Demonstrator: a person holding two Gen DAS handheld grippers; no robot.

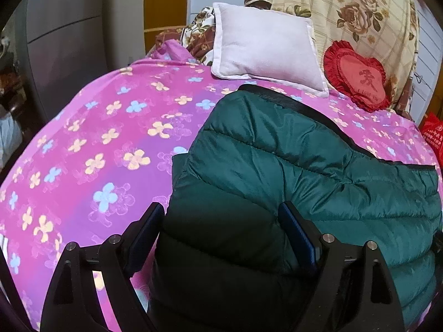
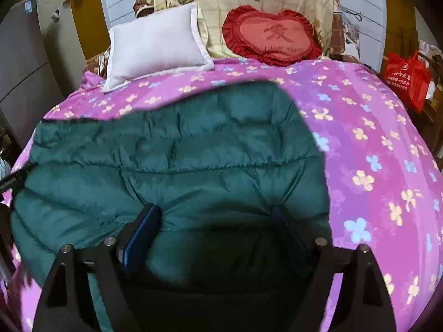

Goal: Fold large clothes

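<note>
The left gripper [image 1: 221, 221] is spread wide, with the near left corner of the green puffer jacket [image 1: 318, 160] lying between its fingers; no clamping by the pads is seen. The right gripper [image 2: 214, 221] is likewise splayed wide over the jacket's near right part, its pads resting against the padding without pinching it. The jacket is laid flat on the pink flowered bedspread [image 1: 97, 138], well short of the white pillow [image 1: 265, 44] and the red heart cushion [image 1: 357, 74]. If only the slick outer shell is caught, slipping is likely. An uneven lift would skew the fold, and the bedspread could be pinched along with the hem.
</note>
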